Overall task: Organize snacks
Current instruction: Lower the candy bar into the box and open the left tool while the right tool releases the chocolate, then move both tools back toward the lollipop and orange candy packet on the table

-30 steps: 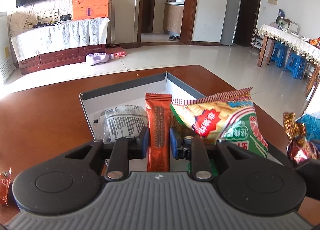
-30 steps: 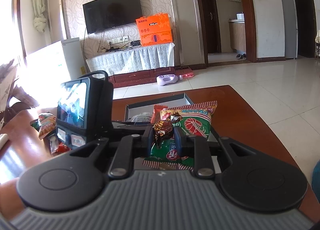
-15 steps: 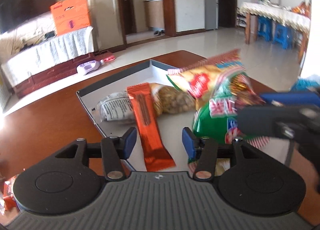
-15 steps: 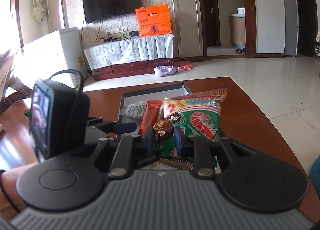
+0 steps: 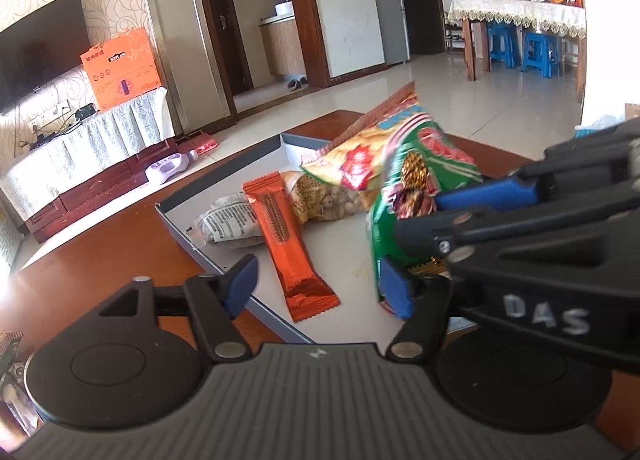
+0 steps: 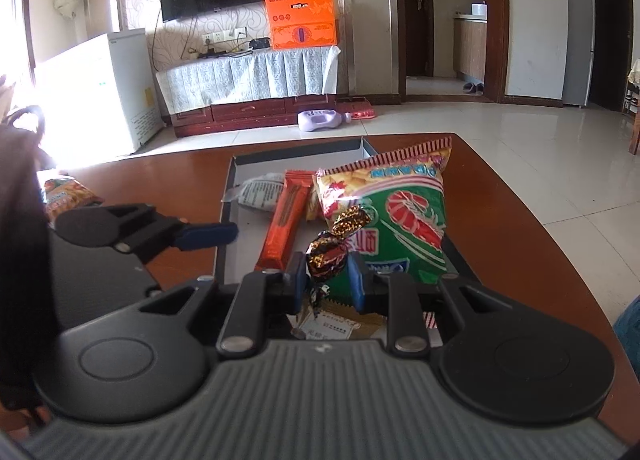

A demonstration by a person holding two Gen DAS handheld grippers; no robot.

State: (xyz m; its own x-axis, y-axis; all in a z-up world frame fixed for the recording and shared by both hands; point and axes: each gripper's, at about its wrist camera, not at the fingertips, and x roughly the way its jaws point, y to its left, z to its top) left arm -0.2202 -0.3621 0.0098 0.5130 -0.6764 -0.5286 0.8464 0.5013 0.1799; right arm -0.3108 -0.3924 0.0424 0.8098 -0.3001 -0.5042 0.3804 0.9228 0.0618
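A shallow grey box (image 6: 236, 196) is sitting on a brown desk (image 6: 516, 228), holding an orange bar (image 5: 286, 244), a grey-printed packet (image 5: 228, 222), a nut bag (image 5: 332, 200) and a big green and yellow bag (image 6: 400, 212). The right claw (image 6: 326, 280) is gripping a brown foil candy (image 6: 326, 254) with twisted gold ends, just above the box. The left claw (image 5: 316, 286) is standing wide, holding nothing, over the box's near edge. The green bag is partly hiding the nut bag
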